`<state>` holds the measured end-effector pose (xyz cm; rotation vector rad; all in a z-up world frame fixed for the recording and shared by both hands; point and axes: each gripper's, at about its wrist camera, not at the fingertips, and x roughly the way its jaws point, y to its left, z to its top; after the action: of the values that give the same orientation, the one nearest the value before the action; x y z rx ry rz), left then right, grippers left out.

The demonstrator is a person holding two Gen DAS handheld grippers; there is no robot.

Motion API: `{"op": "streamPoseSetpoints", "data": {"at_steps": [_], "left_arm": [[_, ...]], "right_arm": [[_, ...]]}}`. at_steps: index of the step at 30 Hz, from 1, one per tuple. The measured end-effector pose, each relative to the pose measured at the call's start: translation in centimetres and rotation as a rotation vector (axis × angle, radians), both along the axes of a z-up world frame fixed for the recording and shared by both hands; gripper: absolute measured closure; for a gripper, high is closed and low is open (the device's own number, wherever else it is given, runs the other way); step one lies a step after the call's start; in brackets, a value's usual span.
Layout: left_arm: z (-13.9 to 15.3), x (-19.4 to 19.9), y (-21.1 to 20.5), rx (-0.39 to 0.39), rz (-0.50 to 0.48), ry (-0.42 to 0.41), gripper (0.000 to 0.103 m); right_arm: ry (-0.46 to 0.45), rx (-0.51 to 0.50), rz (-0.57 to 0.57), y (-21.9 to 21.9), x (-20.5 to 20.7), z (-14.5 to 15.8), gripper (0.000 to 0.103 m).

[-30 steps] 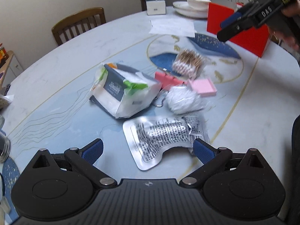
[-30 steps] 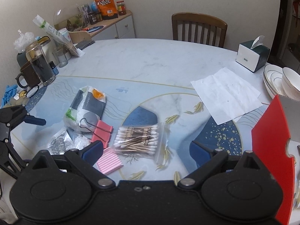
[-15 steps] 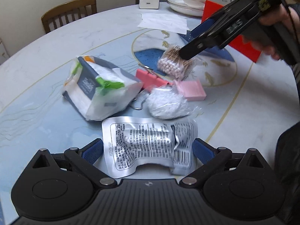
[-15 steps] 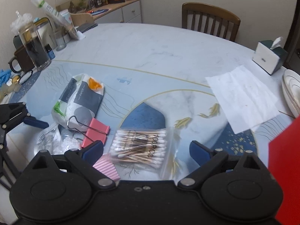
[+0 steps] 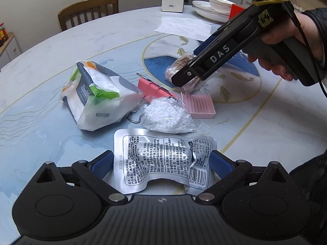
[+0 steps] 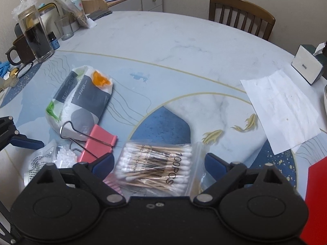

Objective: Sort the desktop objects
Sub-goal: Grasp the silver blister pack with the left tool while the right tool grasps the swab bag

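Counting the loose items on the round table (image 6: 184, 47), left to right in the right wrist view: one silver foil pouch (image 6: 35, 163), one clear bag of white beads (image 6: 65, 155), one tissue pack (image 6: 81, 98), one pink binder clip (image 6: 98, 143), one pink ribbed pad (image 6: 113, 183), one zip bag of cotton swabs (image 6: 157, 167). Six items in the cluster.

Beyond the cluster: one white paper sheet (image 6: 284, 110) at 2 o'clock, one tissue box (image 6: 306, 67) further out at 2 o'clock, one wooden chair (image 6: 241, 16) at 1 o'clock, one red panel (image 6: 316, 200) at 4 o'clock. At 10 o'clock stand one tall glass jar (image 6: 35, 34), one dark mug (image 6: 19, 51) and one drinking glass (image 6: 66, 29).

Left gripper (image 5: 161, 163): jaws spread wide, one blue pad on each side of the foil pouch (image 5: 163, 159), which lies flat on the table at 6 o'clock of the left wrist view. Pads sit at the pouch's edges; no squeeze visible, so released.

Right gripper (image 6: 159, 163): held in one hand (image 5: 286, 47), angled down over the swab bag (image 5: 184, 69), seen at 2 o'clock in the left view. Jaws have just been closing slightly but stand wide, with the swab bag between them on the table; pads are apart from the bag, nothing grasped.

Stacked plates with one bowl (image 5: 220, 1) sit at the far rim at 1 o'clock; plate count not readable.
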<state>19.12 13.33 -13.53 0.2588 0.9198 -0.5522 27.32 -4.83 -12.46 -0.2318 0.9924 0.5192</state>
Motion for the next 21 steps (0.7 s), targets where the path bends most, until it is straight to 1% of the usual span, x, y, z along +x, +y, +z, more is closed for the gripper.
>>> {"op": "streamPoseSetpoints", "data": {"at_steps": [1,2,3,5,8,11,21], "left_arm": [[0.1,0.0,0.0,-0.005,0.007,0.000,0.008],[0.2,0.0,-0.1,-0.014,0.014,0.001,0.012],[0.3,0.0,-0.1,-0.019,0.020,0.002,0.013],[0.4,-0.1,-0.2,-0.019,0.030,-0.001,0.020],[0.6,-0.2,-0.4,-0.027,0.041,0.000,0.027],[0.7,-0.2,-0.4,-0.028,0.051,0.007,0.027],[1.0,-2.3,-1.5,-0.033,0.056,0.038,0.027]], "right_arm": [[-0.002,0.000,0.000,0.0,0.0,-0.1,0.011],[0.000,0.005,0.002,0.0,0.0,-0.2,0.017],[0.004,0.009,0.004,0.0,0.0,-0.2,0.021],[0.000,0.011,0.006,0.0,-0.1,-0.2,0.022],[-0.007,0.017,0.007,-0.2,-0.3,-0.1,0.028],[-0.010,0.021,0.004,-0.7,-0.6,0.1,0.031],[-0.012,0.046,-0.019,-3.3,-2.8,1.5,0.032]]}}
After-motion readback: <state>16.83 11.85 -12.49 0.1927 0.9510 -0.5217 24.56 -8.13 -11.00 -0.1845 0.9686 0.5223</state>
